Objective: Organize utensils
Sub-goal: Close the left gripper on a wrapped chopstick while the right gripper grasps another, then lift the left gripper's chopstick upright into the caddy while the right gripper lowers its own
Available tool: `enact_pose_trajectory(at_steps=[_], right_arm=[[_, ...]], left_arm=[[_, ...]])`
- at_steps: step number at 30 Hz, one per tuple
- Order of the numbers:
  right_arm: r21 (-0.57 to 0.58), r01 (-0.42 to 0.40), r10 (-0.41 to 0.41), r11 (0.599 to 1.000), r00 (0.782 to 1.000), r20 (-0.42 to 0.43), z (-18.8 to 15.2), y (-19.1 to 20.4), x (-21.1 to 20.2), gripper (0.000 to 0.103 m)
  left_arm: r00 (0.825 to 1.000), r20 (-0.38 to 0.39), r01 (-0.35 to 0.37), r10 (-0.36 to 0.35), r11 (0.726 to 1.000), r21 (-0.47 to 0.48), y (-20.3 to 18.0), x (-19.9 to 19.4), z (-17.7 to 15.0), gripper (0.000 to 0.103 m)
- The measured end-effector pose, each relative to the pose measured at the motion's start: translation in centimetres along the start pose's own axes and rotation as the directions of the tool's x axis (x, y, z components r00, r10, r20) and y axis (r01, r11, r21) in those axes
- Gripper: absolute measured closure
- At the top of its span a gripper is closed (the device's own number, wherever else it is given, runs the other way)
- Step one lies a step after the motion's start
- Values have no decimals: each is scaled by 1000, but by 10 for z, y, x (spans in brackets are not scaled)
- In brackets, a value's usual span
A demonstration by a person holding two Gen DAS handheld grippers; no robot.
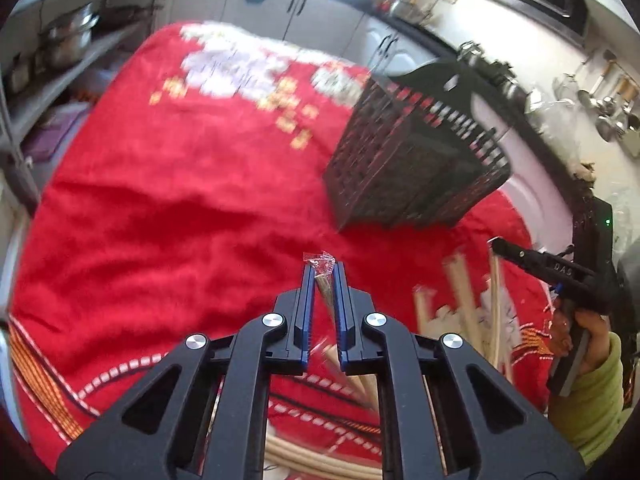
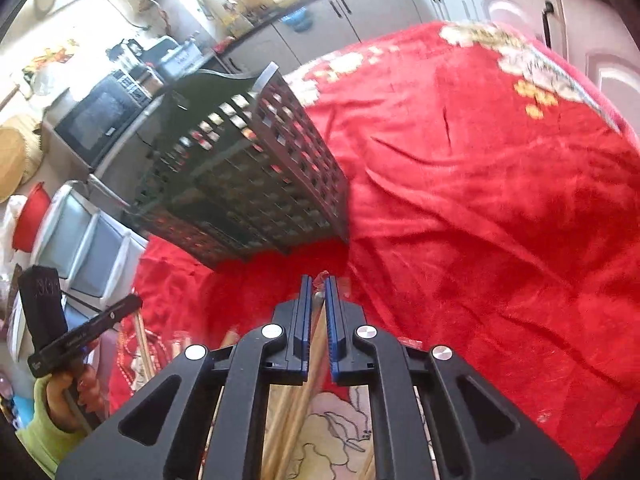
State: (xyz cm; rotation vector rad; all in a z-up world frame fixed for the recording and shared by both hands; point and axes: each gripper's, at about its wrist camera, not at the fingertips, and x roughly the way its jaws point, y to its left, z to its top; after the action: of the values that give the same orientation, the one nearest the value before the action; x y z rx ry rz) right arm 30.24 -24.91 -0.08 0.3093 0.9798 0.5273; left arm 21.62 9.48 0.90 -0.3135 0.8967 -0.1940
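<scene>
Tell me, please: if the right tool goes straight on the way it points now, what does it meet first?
Most likely the red cloth just ahead of the right tool, which is shut on a wooden stick. The black basket lies a little further, up and left; depth is unclear.

A kitchen surrounds a desk draped in a red cloth [image 1: 168,184] with pale flower patterns. Grey cabinet doors [image 1: 280,8] with dark handles line the far wall beneath a long counter [image 2: 256,28] crowded with small items. Open shelves [image 1: 60,60] on one side hold steel pots [image 1: 72,36]. A black microwave [image 2: 100,120] sits on a counter, with white drawers [image 2: 84,244] below. Ladles hang on the pale wall [image 1: 612,108]. Bright daylight washes out the far end.
</scene>
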Motion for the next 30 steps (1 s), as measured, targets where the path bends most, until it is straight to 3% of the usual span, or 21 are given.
enact_pose_trajectory(at_steps=[14,30], right_arm=[[-183,-25,63,983,977,202,12,55,-69,97],[-315,15,115,949,914,389,38,99,-117,97]], left_arm=[[987,158,12,-34,990,139,-51,-46,39,100],[959,270,13,-83,969,248,-106,-76,83,100]])
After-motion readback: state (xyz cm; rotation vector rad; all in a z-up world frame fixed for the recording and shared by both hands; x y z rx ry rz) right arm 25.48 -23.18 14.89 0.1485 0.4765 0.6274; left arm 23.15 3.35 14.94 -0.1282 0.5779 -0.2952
